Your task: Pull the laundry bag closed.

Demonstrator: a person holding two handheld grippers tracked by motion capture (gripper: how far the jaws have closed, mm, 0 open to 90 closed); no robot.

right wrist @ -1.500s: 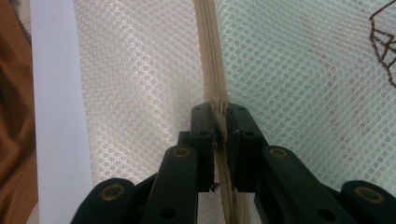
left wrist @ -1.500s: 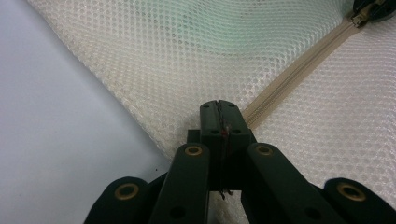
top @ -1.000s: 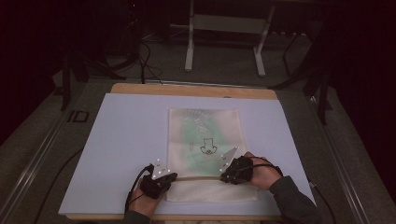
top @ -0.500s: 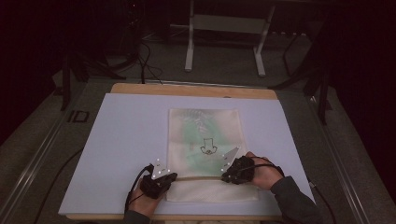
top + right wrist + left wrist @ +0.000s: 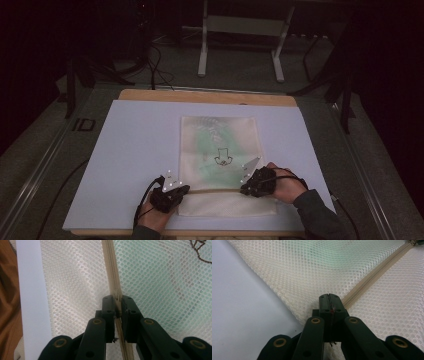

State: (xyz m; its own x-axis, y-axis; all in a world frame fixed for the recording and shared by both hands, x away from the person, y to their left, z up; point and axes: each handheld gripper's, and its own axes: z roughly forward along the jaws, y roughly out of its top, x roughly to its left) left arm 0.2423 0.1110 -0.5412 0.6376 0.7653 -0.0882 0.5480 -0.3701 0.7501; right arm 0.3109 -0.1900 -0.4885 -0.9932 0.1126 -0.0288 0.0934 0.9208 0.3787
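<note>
A cream mesh bag (image 5: 220, 205) lies flat on the white board (image 5: 135, 150), with a green garment (image 5: 210, 145) bearing a small dark motif (image 5: 223, 157) showing through it. A beige zipper (image 5: 212, 190) runs across its near end. My left gripper (image 5: 182, 190) is at the bag's left edge, shut on the mesh at the zipper's end (image 5: 329, 297). My right gripper (image 5: 245, 189) is at the right side, its jaws clamped on the zipper (image 5: 117, 300). The zipper (image 5: 374, 275) stretches straight between the two grippers. In the right gripper view the zipper (image 5: 111, 265) runs on beyond the jaws.
The board rests on a wooden table whose edge (image 5: 205, 96) shows at the back. A white frame's legs (image 5: 202, 55) and dark cables (image 5: 155, 65) are on the floor beyond. A dark stand (image 5: 345, 95) is at the right. The board's left half is bare.
</note>
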